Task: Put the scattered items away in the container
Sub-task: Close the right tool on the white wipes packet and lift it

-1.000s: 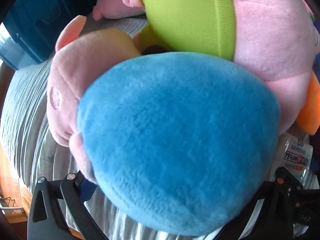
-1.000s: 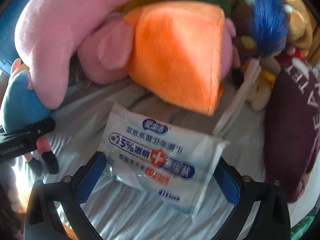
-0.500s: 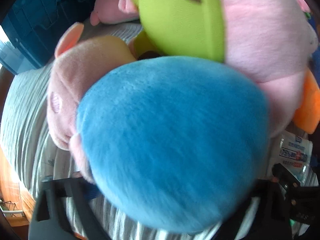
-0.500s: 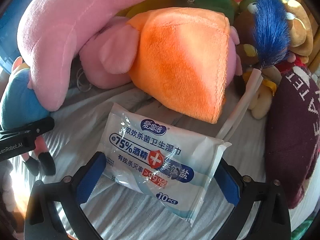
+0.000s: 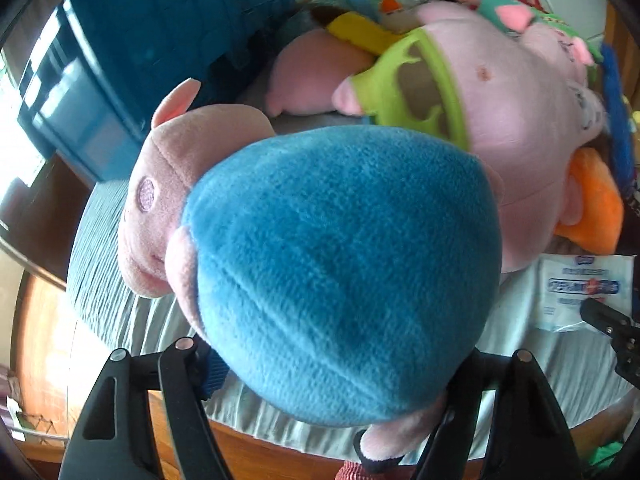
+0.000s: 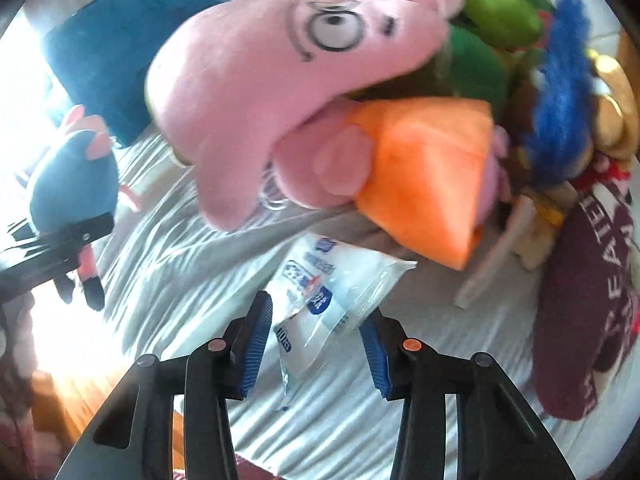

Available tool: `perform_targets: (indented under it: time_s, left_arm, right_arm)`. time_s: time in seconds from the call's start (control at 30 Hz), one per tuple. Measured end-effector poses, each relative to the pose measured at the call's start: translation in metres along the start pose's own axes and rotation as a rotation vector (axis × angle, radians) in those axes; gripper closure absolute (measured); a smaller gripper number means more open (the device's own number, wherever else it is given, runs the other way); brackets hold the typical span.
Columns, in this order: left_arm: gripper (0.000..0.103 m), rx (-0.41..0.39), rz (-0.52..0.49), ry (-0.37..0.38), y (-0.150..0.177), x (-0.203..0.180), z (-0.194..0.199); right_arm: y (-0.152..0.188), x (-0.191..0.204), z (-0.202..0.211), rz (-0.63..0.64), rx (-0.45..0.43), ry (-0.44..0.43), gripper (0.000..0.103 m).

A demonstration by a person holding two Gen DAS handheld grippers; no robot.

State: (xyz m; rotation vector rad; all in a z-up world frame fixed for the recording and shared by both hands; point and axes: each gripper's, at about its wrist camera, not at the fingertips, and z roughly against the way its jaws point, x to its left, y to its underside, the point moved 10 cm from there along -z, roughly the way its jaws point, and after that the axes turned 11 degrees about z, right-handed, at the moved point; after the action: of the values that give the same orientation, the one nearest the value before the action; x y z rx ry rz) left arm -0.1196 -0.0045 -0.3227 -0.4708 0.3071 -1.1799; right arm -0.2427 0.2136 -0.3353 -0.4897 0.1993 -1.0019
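Note:
A pig plush with a blue body (image 5: 344, 272) and pink head fills the left wrist view. My left gripper (image 5: 336, 364) is shut on it near its legs, holding it above the grey striped bedsheet (image 5: 100, 280). From the right wrist view the same plush (image 6: 72, 184) hangs at the far left. My right gripper (image 6: 316, 320) is shut on a pack of wet wipes (image 6: 324, 296), which crumples between the blue pads (image 6: 256, 340). The blue plastic crate (image 5: 132, 52) stands at the back left of the bed.
A heap of plush toys covers the back: a big pink pig with glasses (image 6: 280, 72), a pig in an orange dress (image 6: 424, 176), a maroon plush (image 6: 592, 300) and a blue feather duster (image 6: 560, 92). The bed's wooden edge (image 5: 44, 360) runs along the left.
The right jaws have narrowed from wide open onto the wipes pack, which is now creased. The left gripper has drawn back and up with the blue plush, revealing the crate.

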Motion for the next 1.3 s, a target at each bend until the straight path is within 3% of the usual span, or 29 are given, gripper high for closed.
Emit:
perform_targets:
  time_s: [0.13,0.27,0.37,0.4,0.47,0.5,0.57,0.7,0.83,0.93,1.03,1.17,1.3]
  left_arm:
    - [0.030,0.032,0.035,0.020,0.014,0.005,-0.003]
    - [0.030,0.049,0.044,0.031,0.028,0.004,-0.001]
    - [0.030,0.062,0.051,0.040,0.038,0.003,0.001]
    - [0.030,0.066,0.053,0.043,0.042,0.003,0.001]
    - [0.030,0.069,0.054,0.048,0.046,0.002,0.004]
    - [0.030,0.070,0.054,0.051,0.048,0.002,0.005]
    - [0.030,0.071,0.052,0.060,0.052,-0.001,0.009]
    - [0.030,0.075,0.043,0.072,0.061,-0.005,0.014]
    - [0.030,0.078,0.039,0.079,0.067,-0.008,0.019]
    - [0.030,0.084,0.038,0.087,0.075,-0.010,0.022]
    - [0.030,0.086,0.038,0.090,0.080,-0.011,0.026]
    - [0.030,0.080,0.038,0.091,0.083,-0.013,0.038]
    - [0.030,0.050,0.066,0.104,0.078,-0.013,0.061]
  right_arm:
    - [0.009,-0.001,-0.015,-0.037,0.020,-0.024,0.055]
    - [0.016,-0.007,-0.022,-0.092,0.011,-0.038,0.035]
    - [0.016,-0.005,-0.001,-0.108,-0.014,-0.048,0.035]
    - [0.014,-0.013,0.008,-0.109,-0.017,-0.043,0.038]
    - [0.003,-0.034,0.020,-0.113,-0.016,-0.030,0.067]
    - [-0.008,-0.048,0.023,-0.117,-0.012,-0.021,0.072]
    - [-0.002,-0.045,0.019,-0.124,0.002,-0.029,0.079]
    - [0.002,-0.049,0.014,-0.127,0.031,-0.047,0.079]
    - [0.004,-0.053,0.001,-0.146,0.057,-0.042,0.074]
    - [0.002,-0.055,0.004,-0.134,0.053,-0.019,0.051]
    - [-0.003,-0.053,0.017,-0.103,0.037,0.011,0.047]
    - [-0.009,-0.051,0.033,-0.061,0.016,0.050,0.071]
    - [-0.034,-0.034,0.072,0.028,-0.060,0.055,0.086]
